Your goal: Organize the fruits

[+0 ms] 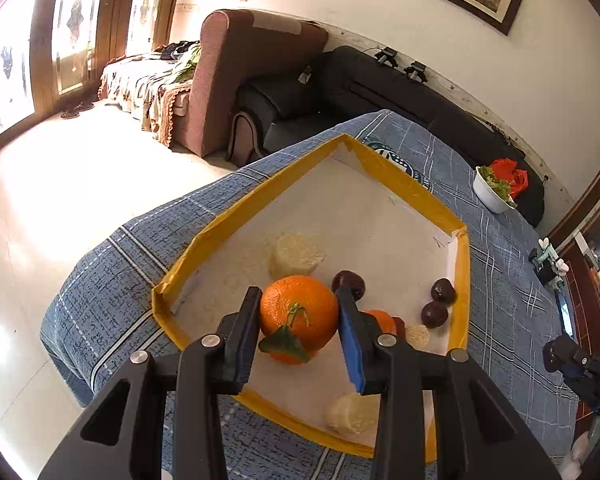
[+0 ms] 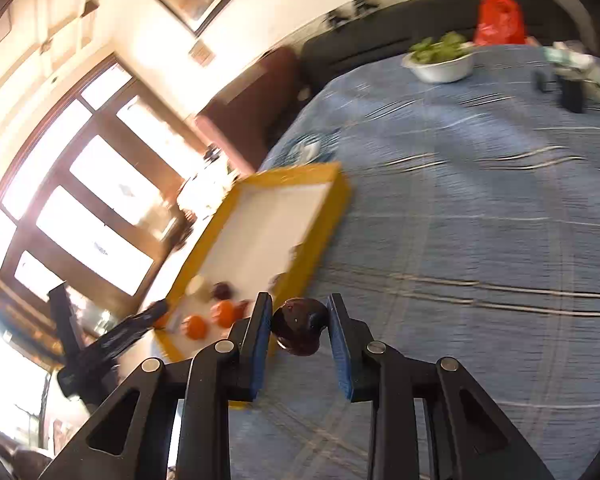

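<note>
1. The left gripper [image 1: 299, 312] has its fingers clamped on a tangerine [image 1: 299, 314], held over the yellow-rimmed tray [image 1: 462, 280] near its front edge.
2. The right gripper [image 2: 300, 328] pinches a dark plum [image 2: 299, 326] above the table beside the tray.
3. Sorting is under way; next, each fruit likely needs setting beside its kind.

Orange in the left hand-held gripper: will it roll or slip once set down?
Likely rolls: the orange is round and the tray floor looks flat. Slip seems unlikely; the left hand-held gripper pinches its widest part. Its leaf may brake rolling.
</note>
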